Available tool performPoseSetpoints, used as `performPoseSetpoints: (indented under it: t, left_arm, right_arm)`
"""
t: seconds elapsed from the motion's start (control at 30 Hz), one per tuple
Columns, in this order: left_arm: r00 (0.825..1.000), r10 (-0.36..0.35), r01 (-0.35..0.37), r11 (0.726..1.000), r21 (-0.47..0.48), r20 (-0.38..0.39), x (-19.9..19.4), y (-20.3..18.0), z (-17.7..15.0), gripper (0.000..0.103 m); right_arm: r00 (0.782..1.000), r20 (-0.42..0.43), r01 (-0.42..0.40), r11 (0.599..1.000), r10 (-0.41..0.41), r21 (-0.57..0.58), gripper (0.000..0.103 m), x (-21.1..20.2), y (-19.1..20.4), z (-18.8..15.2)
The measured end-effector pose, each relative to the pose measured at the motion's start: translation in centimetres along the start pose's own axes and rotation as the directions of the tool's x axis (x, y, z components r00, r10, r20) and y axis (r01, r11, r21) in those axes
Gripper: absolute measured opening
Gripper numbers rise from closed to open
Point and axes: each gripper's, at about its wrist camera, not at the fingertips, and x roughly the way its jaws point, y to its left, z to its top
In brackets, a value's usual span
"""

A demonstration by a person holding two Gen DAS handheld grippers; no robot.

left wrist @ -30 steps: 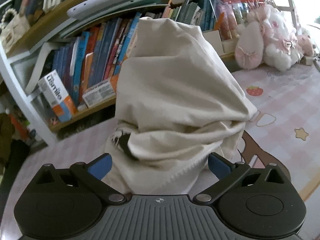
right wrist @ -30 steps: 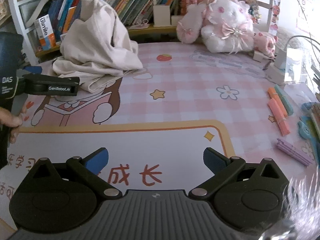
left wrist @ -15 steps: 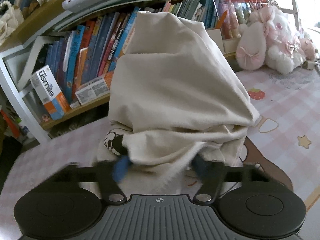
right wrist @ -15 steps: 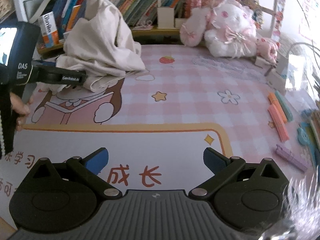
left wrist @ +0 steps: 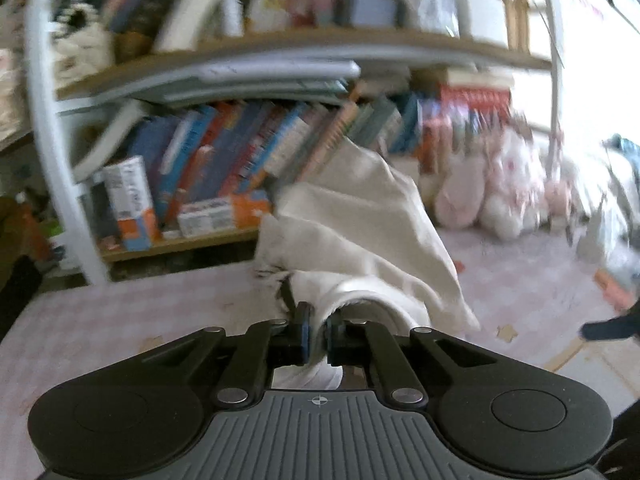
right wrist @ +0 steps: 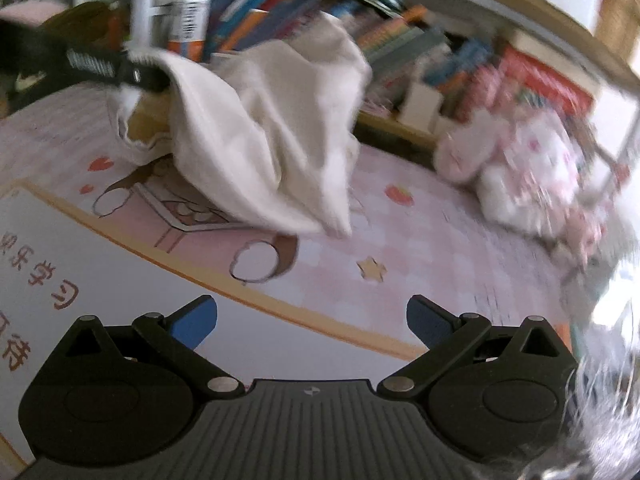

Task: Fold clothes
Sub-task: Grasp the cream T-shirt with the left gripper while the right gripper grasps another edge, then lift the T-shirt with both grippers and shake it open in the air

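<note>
Cream garment (right wrist: 276,128) is hanging in a bunched drape at the back-left of the desk (right wrist: 400,248), in front of the bookshelf (left wrist: 240,168). One gathered edge is being held up by the left gripper (left wrist: 316,338); the lower folds are trailing onto the pink cartoon desk mat (right wrist: 320,280).

Left gripper's jaws have just been closing, and cloth is between them: the blue-padded fingers (left wrist: 304,332) are clamped on a rolled hem of the garment. Right gripper (right wrist: 312,320) is hovering over the mat, fingers wide apart, nothing between them.

Step in hand, as judged: lifting the garment clear so it can be spread flat before folding. To do it well:
- keep the hem pinched deep, not at the very edge, since bunched cloth is likely slipping easily;
- lift until the trailing corner is hanging free, then bring the right gripper to a second corner or hem, well apart from the first;
- draw the two apart to open the cloth before laying it on the mat.

Orientation: long axis is running diagonally in the right wrist view, from the held edge at upper left down to a pointed corner at lower right, which is touching the mat. Collar and sleeves cannot be told apart; both views are motion-blurred.

Plush rabbit (right wrist: 532,176) is sitting well to the right.
</note>
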Motion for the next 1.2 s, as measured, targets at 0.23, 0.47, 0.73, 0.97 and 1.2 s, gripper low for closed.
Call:
performPoseSetpoints:
  t: [0.23, 0.47, 0.73, 0.97, 1.2]
  left_arm:
    - [0.998, 0.013, -0.009, 0.998, -0.061, 0.069, -4.4, 2.0, 0.6, 0.005]
    - [0.996, -0.007, 0.017, 0.994, -0.104, 0.094, -6.7, 3.1, 0.4, 0.005]
    - [0.995, -0.054, 0.065, 0.988, -0.140, 0.078, -7.0, 5.2, -0.6, 0.005]
    - [0.995, -0.096, 0.095, 0.995, -0.035, -0.022, -5.0, 5.7, -2.1, 0.024]
    - [0.979, -0.166, 0.177, 0.980, 0.096, -0.116, -3.7, 3.8, -6.2, 0.068]
  right_arm:
    - [0.995, 0.101, 0.002, 0.974, 0.021, -0.226, 0.102, -0.3, 3.6, 1.3]
    - [0.980, 0.195, 0.052, 0.912, 0.031, -0.407, 0.102, 0.0, 7.6, 2.1]
    - [0.973, 0.228, 0.092, 0.870, 0.024, -0.484, 0.097, 1.3, 10.4, 3.2]
    - [0.978, 0.209, 0.118, 0.882, -0.023, -0.457, 0.003, 2.1, 7.9, 6.9]
    - [0.921, 0.379, 0.226, 0.913, -0.088, -0.338, 0.003, -3.4, 3.3, 14.0]
